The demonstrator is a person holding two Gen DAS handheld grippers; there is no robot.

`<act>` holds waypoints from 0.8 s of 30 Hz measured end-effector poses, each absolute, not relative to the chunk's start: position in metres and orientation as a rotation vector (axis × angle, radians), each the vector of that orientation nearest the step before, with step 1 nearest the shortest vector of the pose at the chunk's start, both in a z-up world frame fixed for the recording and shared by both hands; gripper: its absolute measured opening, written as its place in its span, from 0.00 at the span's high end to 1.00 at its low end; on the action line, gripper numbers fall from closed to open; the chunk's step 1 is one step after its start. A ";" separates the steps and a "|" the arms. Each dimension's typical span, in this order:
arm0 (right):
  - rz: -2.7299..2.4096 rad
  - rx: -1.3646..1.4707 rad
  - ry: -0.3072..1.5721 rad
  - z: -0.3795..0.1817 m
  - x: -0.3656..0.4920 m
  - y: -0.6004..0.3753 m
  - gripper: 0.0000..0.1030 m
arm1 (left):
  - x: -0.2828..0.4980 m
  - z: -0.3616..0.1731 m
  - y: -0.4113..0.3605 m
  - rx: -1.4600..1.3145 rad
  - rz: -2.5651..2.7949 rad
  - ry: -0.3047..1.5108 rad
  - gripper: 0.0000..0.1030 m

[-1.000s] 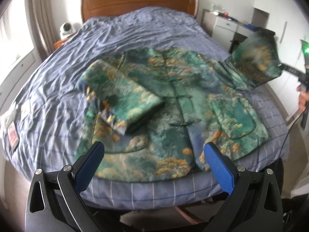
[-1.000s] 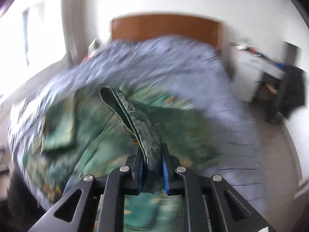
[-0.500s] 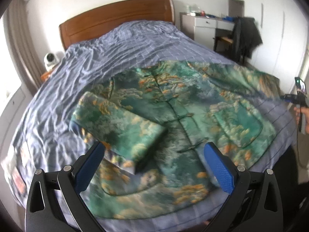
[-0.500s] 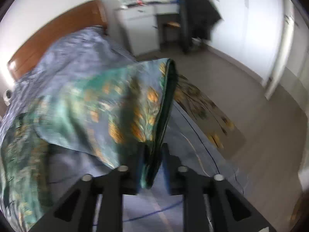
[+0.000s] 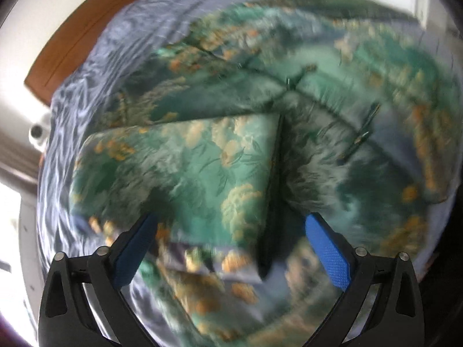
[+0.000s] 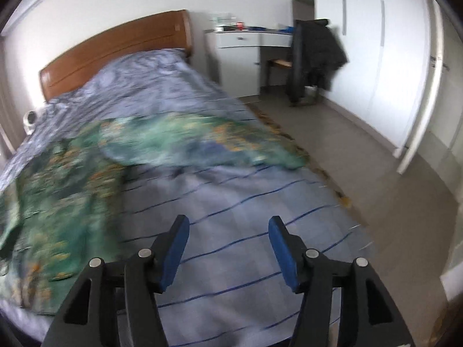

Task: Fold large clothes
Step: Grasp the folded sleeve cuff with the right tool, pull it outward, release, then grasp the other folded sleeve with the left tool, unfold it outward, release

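The bed (image 6: 231, 217) carries the green floral jacket (image 5: 332, 173), one sleeve (image 5: 188, 173) apparently folded across it. Left gripper (image 5: 231, 248): jaws wide, just narrowing, nothing gripped. Right gripper (image 6: 228, 248): jaws just opening, empty, jacket released.

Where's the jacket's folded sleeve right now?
In the left wrist view the folded sleeve lies across the jacket's front, left of the button line, just ahead of the open left gripper.

It was a home bedroom: a bed (image 6: 231, 202) with wooden headboard (image 6: 115, 49) at eleven o'clock, white wardrobe doors (image 6: 376, 57) at two.
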State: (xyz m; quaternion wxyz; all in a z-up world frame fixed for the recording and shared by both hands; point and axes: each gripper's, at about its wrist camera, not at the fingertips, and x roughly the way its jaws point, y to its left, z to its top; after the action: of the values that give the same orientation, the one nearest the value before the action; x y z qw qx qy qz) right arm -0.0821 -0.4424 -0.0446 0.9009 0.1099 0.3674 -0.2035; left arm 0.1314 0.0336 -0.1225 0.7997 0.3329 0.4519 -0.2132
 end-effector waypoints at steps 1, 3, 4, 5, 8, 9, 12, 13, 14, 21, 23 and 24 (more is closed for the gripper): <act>-0.388 0.229 0.755 -0.043 -0.079 -0.428 0.43 | 0.138 -0.128 0.033 0.712 -0.461 0.983 0.13; -0.333 0.214 0.746 -0.034 -0.077 -0.402 0.43 | 0.152 -0.135 0.039 0.643 -0.502 1.049 0.38; -0.306 0.200 0.738 -0.028 -0.075 -0.388 0.43 | 0.159 -0.137 0.045 0.586 -0.519 1.082 0.48; -0.283 0.187 0.730 -0.024 -0.072 -0.376 0.43 | 0.161 -0.138 0.050 0.556 -0.520 1.092 0.73; -0.227 0.151 0.695 -0.006 -0.067 -0.348 0.43 | 0.160 -0.123 0.065 0.458 -0.509 1.078 0.91; -0.215 0.136 0.684 0.000 -0.065 -0.341 0.43 | 0.158 -0.113 0.072 0.424 -0.499 1.058 0.91; -0.184 0.081 0.652 0.013 -0.057 -0.322 0.43 | 0.150 -0.067 0.107 0.316 -0.422 0.960 0.91; -0.174 0.063 0.643 0.017 -0.054 -0.316 0.43 | 0.148 -0.050 0.124 0.277 -0.388 0.927 0.91; -0.164 0.051 0.638 0.020 -0.052 -0.310 0.43 | 0.146 -0.037 0.138 0.242 -0.363 0.903 0.91; -0.084 0.025 0.633 0.020 -0.041 -0.284 0.43 | 0.139 0.031 0.263 0.059 -0.063 0.776 0.91; -0.063 0.029 0.638 0.017 -0.039 -0.278 0.43 | 0.139 0.032 0.295 0.019 0.025 0.778 0.90; -0.056 0.031 0.640 0.016 -0.040 -0.276 0.43 | 0.140 0.030 0.311 0.004 0.069 0.784 0.89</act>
State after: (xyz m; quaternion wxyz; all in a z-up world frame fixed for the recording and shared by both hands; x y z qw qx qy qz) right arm -0.0400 -0.2760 0.0160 0.9487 0.0151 0.3145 -0.0277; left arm 0.1400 0.3107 0.0301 0.9236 0.0018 0.3818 0.0337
